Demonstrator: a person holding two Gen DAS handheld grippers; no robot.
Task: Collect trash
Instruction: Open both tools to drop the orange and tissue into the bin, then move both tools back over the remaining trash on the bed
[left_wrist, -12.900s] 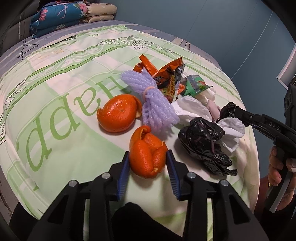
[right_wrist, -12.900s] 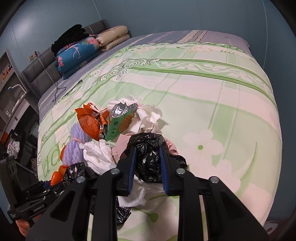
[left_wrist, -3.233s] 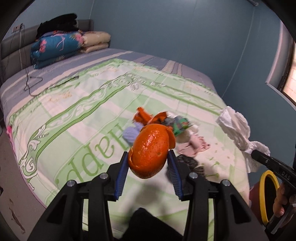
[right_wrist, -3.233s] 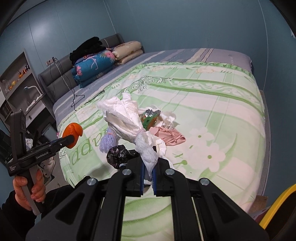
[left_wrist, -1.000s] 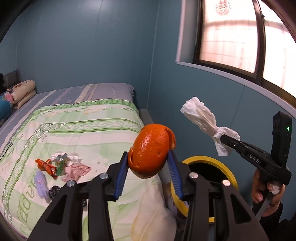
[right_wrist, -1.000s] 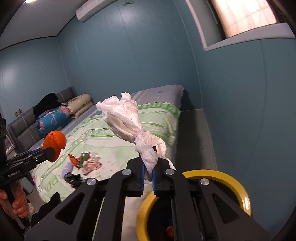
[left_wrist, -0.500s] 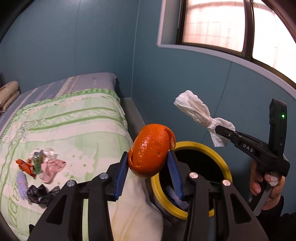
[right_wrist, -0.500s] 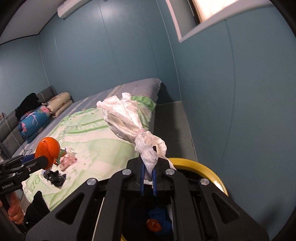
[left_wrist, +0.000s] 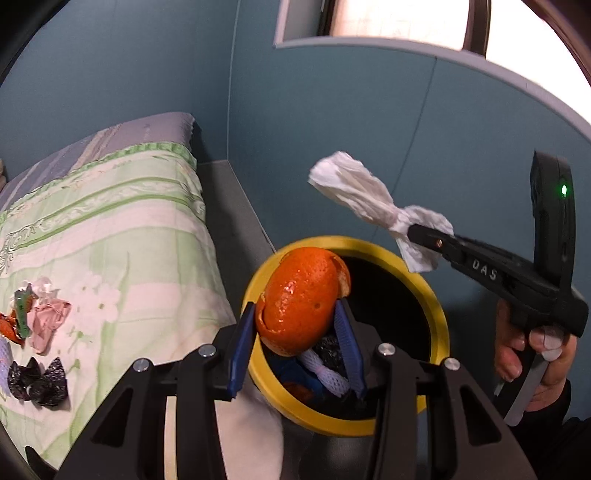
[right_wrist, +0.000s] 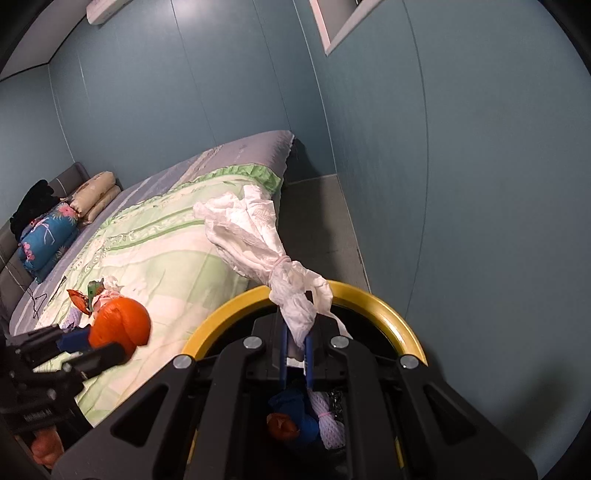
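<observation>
Glossy dimpled orange peel (left_wrist: 301, 299), crumpled tissue (left_wrist: 364, 201)

I am reading the white letters "DAS" on the black body of the right tongs (left_wrist: 428, 236), partway along the arm between the tip and the grip, in the left wrist view. In the right wrist view I am seeing a small line of pale print on the side of the left tongs (right_wrist: 105, 345), low at the left edge, but it is too blurred and dark for me to make out. I am finding no other lettering, number or sign that I can read in either view
</observation>
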